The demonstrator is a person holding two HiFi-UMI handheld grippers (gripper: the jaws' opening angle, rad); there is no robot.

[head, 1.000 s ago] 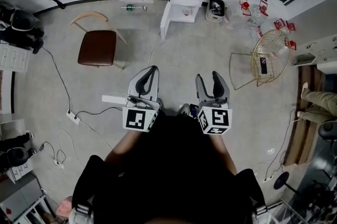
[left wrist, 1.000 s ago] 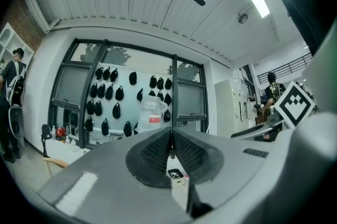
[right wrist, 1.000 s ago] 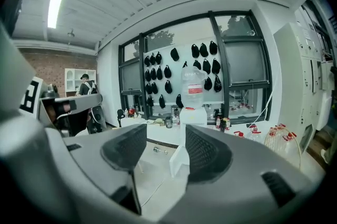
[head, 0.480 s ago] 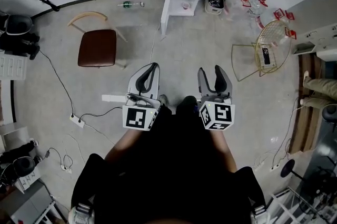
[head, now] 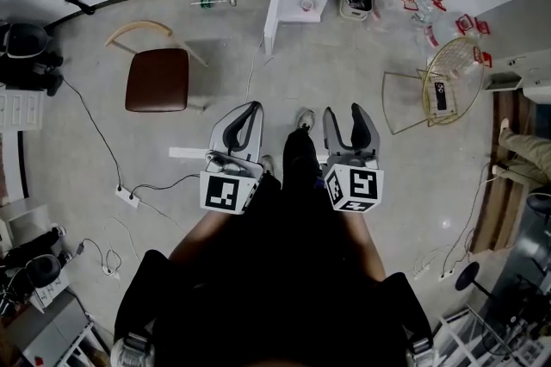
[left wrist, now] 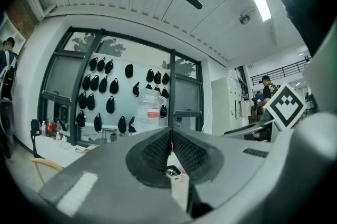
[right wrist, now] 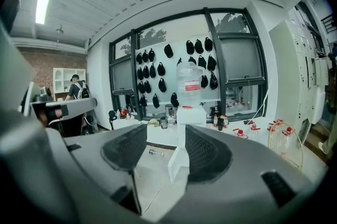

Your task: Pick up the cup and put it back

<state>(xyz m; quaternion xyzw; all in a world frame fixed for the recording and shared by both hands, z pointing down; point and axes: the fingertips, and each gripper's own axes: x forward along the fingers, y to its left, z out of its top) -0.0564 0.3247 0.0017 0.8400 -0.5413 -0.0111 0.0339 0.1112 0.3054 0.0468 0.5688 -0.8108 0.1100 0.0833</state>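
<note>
With the left tongs (head: pixel 250 111) pressed together empty and the right tongs (head: pixel 344 112) standing apart empty, the foot (head: pixel 305 119) might snag the nearby floor cable (head: pixel 159 183).

You hold the grey left gripper (head: pixel 249 109) closed and the grey right gripper (head: pixel 344 111) parted above the pale concrete floor (head: pixel 344 55), with a brown-seated wooden chair (head: pixel 157 79) well off to the left.

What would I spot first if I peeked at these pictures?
Probably the two grippers held out in front of the person: the left gripper with its jaws together, and the right gripper with its jaws apart and nothing between them. Next comes the brown chair at the upper left. Straight ahead stands the white water dispenser, with what look like black caps hanging behind it.
</note>
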